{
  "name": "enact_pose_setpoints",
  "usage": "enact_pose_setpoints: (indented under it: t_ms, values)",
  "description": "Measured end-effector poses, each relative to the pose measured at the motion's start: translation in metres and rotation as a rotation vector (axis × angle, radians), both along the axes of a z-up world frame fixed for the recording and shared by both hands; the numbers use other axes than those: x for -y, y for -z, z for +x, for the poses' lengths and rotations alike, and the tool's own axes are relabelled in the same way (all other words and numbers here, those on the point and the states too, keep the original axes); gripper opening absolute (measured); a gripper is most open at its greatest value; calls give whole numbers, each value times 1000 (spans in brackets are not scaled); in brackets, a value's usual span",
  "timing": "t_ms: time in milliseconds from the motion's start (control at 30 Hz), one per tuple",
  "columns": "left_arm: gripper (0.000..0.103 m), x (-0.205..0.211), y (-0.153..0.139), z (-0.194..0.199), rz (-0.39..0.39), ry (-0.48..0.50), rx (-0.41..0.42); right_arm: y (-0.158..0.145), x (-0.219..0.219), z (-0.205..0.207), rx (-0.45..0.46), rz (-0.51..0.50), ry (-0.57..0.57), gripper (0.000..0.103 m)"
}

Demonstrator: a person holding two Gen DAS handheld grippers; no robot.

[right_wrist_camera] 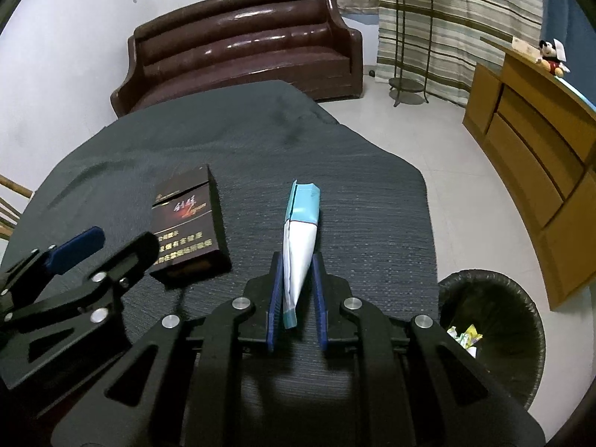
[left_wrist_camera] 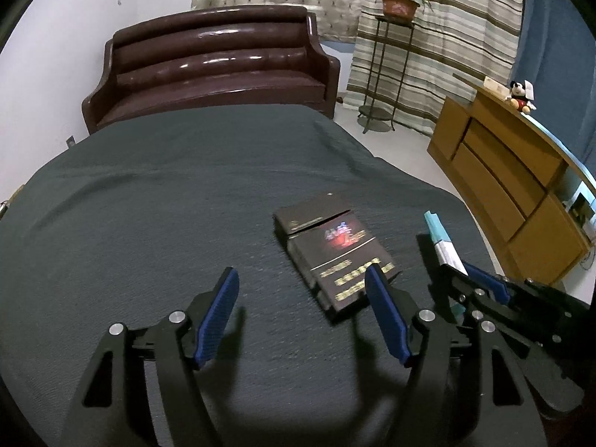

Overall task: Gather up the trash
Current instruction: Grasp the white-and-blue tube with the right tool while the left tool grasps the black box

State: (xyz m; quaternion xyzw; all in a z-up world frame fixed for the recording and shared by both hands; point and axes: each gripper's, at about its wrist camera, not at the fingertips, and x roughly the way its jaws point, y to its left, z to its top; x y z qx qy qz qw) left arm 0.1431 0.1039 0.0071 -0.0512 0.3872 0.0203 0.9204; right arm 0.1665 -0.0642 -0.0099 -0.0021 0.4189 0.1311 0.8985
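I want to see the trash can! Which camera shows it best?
The right wrist view: the black bin stands on the floor beside the table, with wrappers inside. The left wrist view does not show it at all.

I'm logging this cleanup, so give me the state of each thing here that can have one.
Left gripper: open, empty, next to the dark cigarette box.
Right gripper: shut on the white and teal packet.
White and teal packet: flattened, pinched edge-up.
Dark cigarette box: lying flat on the dark cloth, lid ajar.
Trash bin: open, lined, some wrappers inside.
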Motion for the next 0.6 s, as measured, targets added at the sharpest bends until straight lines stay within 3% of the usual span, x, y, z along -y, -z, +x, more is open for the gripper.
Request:
enact_pose_setpoints:
  t_ms: [600]
  values:
    - [70, 36, 13, 35, 51, -12, -49, 5, 43, 11, 0, 91, 5, 15]
